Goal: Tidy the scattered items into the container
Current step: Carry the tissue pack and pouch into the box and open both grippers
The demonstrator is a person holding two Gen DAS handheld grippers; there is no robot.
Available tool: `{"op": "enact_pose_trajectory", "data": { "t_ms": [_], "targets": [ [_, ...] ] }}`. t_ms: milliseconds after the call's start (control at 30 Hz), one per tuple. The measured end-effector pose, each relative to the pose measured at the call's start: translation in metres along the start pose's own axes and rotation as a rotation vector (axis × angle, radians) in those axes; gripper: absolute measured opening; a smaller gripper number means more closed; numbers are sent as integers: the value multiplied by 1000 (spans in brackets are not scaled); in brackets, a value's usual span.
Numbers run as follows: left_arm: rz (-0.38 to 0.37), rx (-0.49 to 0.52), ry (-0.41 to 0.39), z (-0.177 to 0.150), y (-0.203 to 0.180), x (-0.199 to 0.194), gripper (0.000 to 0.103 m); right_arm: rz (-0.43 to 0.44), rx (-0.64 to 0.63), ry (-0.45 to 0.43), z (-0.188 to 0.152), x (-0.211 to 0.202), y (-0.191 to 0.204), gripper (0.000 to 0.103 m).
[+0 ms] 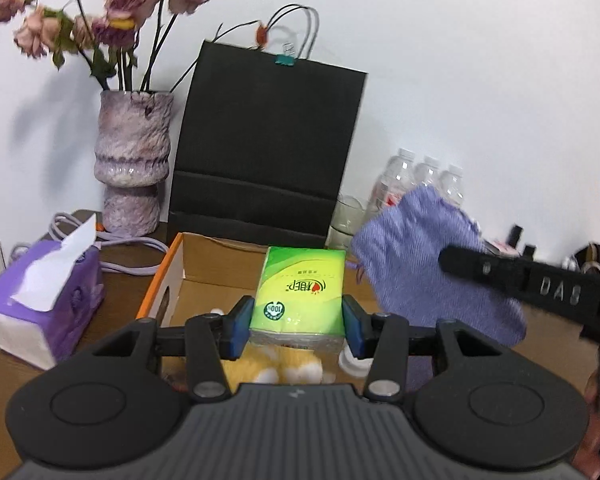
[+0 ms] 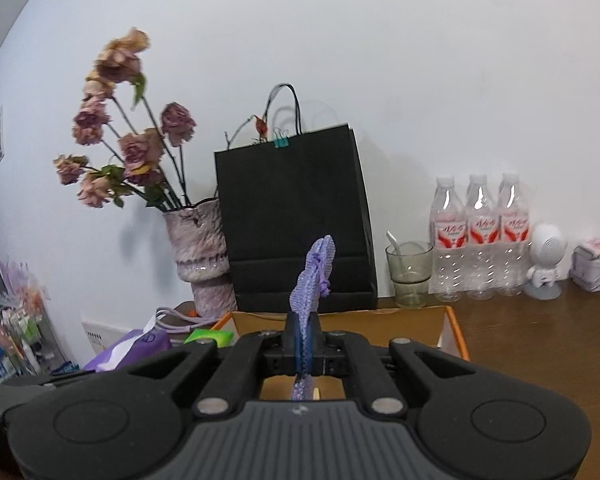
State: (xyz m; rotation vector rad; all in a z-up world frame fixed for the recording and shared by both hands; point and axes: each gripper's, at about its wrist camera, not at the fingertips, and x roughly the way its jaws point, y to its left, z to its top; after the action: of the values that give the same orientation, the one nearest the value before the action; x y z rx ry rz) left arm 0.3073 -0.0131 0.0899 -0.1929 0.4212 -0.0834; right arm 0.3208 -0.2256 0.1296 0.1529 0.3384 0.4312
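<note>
Left claw (image 1: pixel 297 326) clamping green tissue pack (image 1: pixel 300 292), cardboard box (image 1: pixel 204 264) beyond

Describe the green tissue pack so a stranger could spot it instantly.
Find the tall black paper bag against the white wall; in front of it sits an open cardboard box with an orange rim. Over that box, the left gripper clamps the green tissue pack, bright green, unlike the purple tissue box nearby.
</note>
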Motion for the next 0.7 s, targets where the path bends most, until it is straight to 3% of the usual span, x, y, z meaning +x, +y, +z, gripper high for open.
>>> {"op": "enact_pose_trajectory", "data": {
  "t_ms": [233, 433, 500, 533, 567, 600, 633, 667, 700],
  "targets": [
    [50, -6, 46, 3, 9, 53, 47, 22, 55, 67, -9, 58, -26, 2],
    [86, 26, 94, -5, 8, 75, 47, -5, 40, 103, -18, 74, -32, 2],
    [94, 50, 120, -8, 5, 79, 53, -20, 35, 121, -19, 77, -34, 6],
    [107, 59, 126, -8, 4, 78, 77, -31, 25, 139, -19, 79, -35, 9],
    [138, 72, 124, -8, 2, 77, 99, -49, 9, 162, -19, 81, -35, 25],
    [175, 91, 109, -8, -1, 74, 103, -61, -6, 189, -18, 82, -35, 66],
    [201, 112, 88, -8, -3, 70, 103, -83, -2, 203, -17, 81, -36, 86],
    [216, 125, 75, -8, -5, 67, 103, -100, -4, 208, -15, 79, -37, 100],
    [225, 132, 70, -7, -6, 64, 103, -109, -20, 208, -14, 78, -36, 103]
  ]
}}
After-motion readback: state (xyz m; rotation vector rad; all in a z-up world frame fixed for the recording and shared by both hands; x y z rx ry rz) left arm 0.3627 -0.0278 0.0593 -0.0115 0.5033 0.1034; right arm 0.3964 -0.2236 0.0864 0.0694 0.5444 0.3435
